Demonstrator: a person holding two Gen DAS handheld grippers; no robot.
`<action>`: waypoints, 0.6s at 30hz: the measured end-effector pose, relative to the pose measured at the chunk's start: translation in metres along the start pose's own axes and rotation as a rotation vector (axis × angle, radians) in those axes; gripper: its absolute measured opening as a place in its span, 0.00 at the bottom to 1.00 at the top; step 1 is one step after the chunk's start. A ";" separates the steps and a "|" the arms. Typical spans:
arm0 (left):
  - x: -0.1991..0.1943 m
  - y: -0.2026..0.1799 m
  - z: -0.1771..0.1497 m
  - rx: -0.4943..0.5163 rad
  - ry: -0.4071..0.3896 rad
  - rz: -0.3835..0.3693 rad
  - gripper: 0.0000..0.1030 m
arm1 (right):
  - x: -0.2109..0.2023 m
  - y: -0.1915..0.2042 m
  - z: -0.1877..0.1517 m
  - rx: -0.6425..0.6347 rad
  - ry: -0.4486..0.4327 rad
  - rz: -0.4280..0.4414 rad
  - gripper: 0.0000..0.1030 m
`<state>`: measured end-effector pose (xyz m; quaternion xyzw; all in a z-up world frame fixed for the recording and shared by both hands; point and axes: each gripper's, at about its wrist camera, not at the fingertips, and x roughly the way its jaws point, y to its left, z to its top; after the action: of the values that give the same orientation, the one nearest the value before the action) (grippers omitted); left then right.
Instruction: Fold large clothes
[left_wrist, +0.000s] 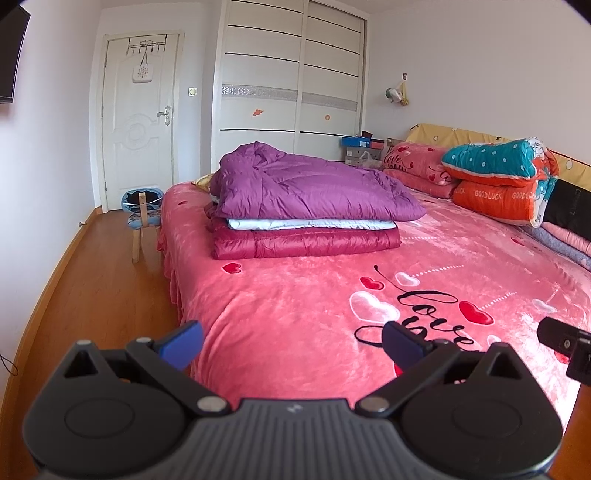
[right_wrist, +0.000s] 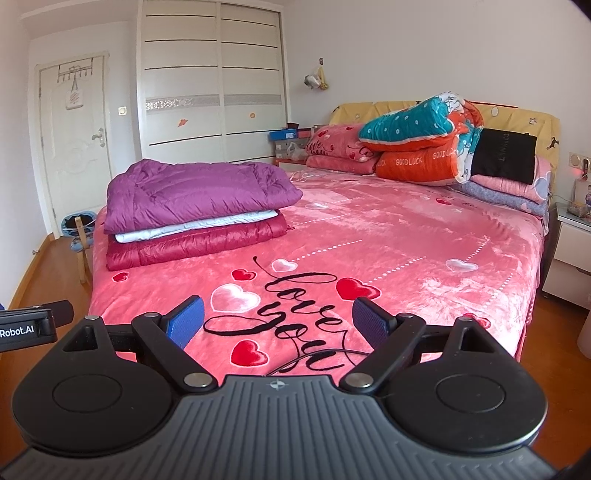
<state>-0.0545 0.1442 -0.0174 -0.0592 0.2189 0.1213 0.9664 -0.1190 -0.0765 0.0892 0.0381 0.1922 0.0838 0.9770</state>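
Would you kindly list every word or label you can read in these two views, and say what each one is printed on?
"love you": black script on the pink bedspread.
"GOOD LUCK", repeated: on the orange quilt by the headboard.
"Love": on the pink folded blanket.
"Robot.AI": on the left tongs, seen from the right wrist view.
White lettering on the black cushion: too blurred to read.
Print on the tote bag hanging on the door: illegible.

My room is bright with soft, even daylight, and shadows are faint. The pink bedspread (right_wrist: 406, 236) shines with pale glare across its far right half, and the folded dark red jacket (left_wrist: 306, 242) glints along its creases. Both fisheye views bend the wardrobe (left_wrist: 291, 74) and floor (left_wrist: 85, 280) near the edges, with dark corners. Focus is sharp throughout
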 end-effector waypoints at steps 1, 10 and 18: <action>0.000 0.000 0.000 0.000 0.001 0.000 0.99 | 0.000 -0.001 0.000 -0.002 0.001 0.002 1.00; 0.002 0.001 -0.001 0.003 0.002 0.008 0.99 | 0.001 -0.007 0.000 -0.006 0.003 0.013 1.00; 0.002 0.002 -0.002 0.005 -0.007 0.013 0.99 | 0.004 -0.010 -0.002 -0.016 0.013 0.020 1.00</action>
<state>-0.0539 0.1462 -0.0207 -0.0548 0.2164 0.1270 0.9665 -0.1145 -0.0858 0.0852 0.0318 0.1973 0.0955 0.9752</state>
